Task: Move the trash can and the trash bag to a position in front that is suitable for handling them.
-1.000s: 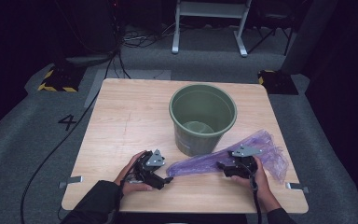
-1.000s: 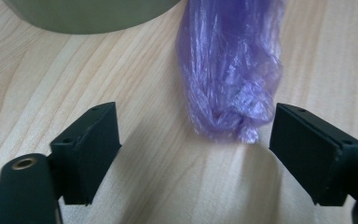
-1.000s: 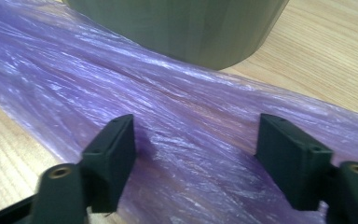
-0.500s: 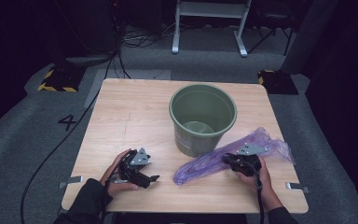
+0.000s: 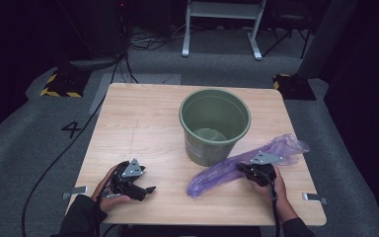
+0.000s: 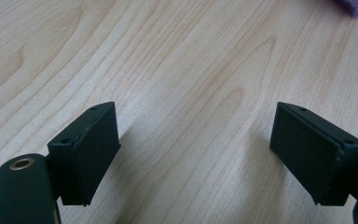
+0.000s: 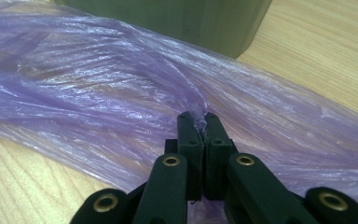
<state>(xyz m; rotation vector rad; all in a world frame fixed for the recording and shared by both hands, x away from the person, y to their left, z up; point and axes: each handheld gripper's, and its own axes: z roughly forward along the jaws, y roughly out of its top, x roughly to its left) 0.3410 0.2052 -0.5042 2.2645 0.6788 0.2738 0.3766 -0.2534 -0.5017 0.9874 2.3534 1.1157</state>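
The right gripper (image 7: 198,122) has just clenched its fingers on the purple bag (image 7: 98,93); the left gripper (image 6: 196,149) stands released over bare table (image 6: 177,60).

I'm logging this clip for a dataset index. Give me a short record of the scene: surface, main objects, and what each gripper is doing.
surface: wooden table
bag: purple plastic bag, lying flat beside the bin
bin: green bin, upright, looks empty
right gripper: jaws have just been closing, now pinched shut on a fold of the bag
left gripper: open, nothing between the jaws, over bare wood

Glossy crinkled purple plastic bag (image 7: 121,93), wood-grain table (image 6: 177,70)
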